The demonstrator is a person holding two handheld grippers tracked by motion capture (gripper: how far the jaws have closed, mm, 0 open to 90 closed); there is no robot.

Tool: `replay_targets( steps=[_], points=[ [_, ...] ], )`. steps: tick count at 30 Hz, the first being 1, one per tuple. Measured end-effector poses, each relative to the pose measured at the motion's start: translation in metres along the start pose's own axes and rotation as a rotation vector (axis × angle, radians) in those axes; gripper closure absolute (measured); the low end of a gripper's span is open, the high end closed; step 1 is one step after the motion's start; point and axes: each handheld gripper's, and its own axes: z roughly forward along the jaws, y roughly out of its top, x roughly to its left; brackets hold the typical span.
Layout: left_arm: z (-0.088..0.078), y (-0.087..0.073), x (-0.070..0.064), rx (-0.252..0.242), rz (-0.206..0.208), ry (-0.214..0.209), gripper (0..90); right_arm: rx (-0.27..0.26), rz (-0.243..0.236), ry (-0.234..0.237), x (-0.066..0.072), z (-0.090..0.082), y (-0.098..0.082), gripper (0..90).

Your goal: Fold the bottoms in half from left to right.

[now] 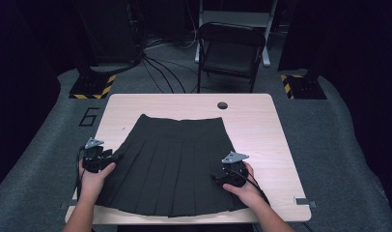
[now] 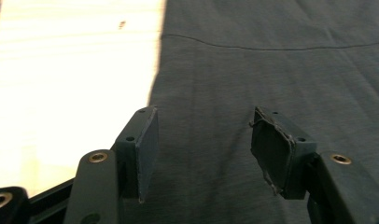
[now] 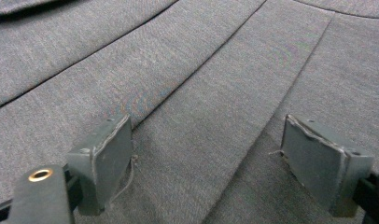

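A dark pleated skirt lies flat on the light wooden table, waistband at the far side, hem at the near edge. My left gripper sits at the skirt's left edge. In the left gripper view its jaws stand apart over the cloth, just inside the edge, with nothing pinched between the pads. My right gripper rests over the skirt's lower right part. In the right gripper view its pads are wide apart above the pleats, gripping nothing.
A round hole is in the table's far side. A folding chair stands behind the table with cables on the floor. A metal clip sits at the near right corner. Bare wood lies left of the skirt.
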Motion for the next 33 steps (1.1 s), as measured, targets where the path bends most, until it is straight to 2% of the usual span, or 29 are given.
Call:
replay_targets(
  steps=[1,7,8,10,11,12,13,18,20,33],
  points=[
    [0.001,-0.001,0.002,-0.009,-0.003,0.008,40.8,0.000,0.001,0.000,0.000,0.000,0.000,16.4],
    [0.002,-0.006,0.014,0.012,-0.015,0.027,39.7,0.000,0.001,0.000,0.000,0.000,0.000,16.4],
    [0.003,-0.007,0.014,0.004,-0.014,0.036,39.7,-0.002,0.002,0.001,0.000,0.000,0.000,16.4],
    [0.004,-0.009,0.016,0.006,-0.022,0.024,40.4,-0.002,0.001,0.001,0.000,0.000,0.000,16.4],
    [0.007,-0.011,0.016,0.003,-0.019,0.037,40.4,-0.001,0.000,0.001,0.000,0.000,0.000,16.4],
    [0.007,-0.012,0.017,0.021,-0.013,0.042,40.9,-0.002,0.001,0.001,0.000,0.000,0.000,16.4],
    [0.009,-0.013,0.017,0.006,-0.016,0.044,41.4,-0.002,0.001,0.001,0.000,0.000,0.000,16.4],
    [0.011,-0.016,0.019,0.023,-0.019,0.063,42.4,-0.002,0.001,0.002,0.000,0.000,0.000,16.4],
    [0.013,-0.017,0.019,0.015,-0.020,0.064,42.8,-0.002,0.001,0.002,0.000,0.000,0.000,16.4],
    [0.028,-0.021,0.012,0.065,0.037,0.079,43.0,-0.002,0.002,0.002,0.000,0.000,0.000,16.4]
  ],
)
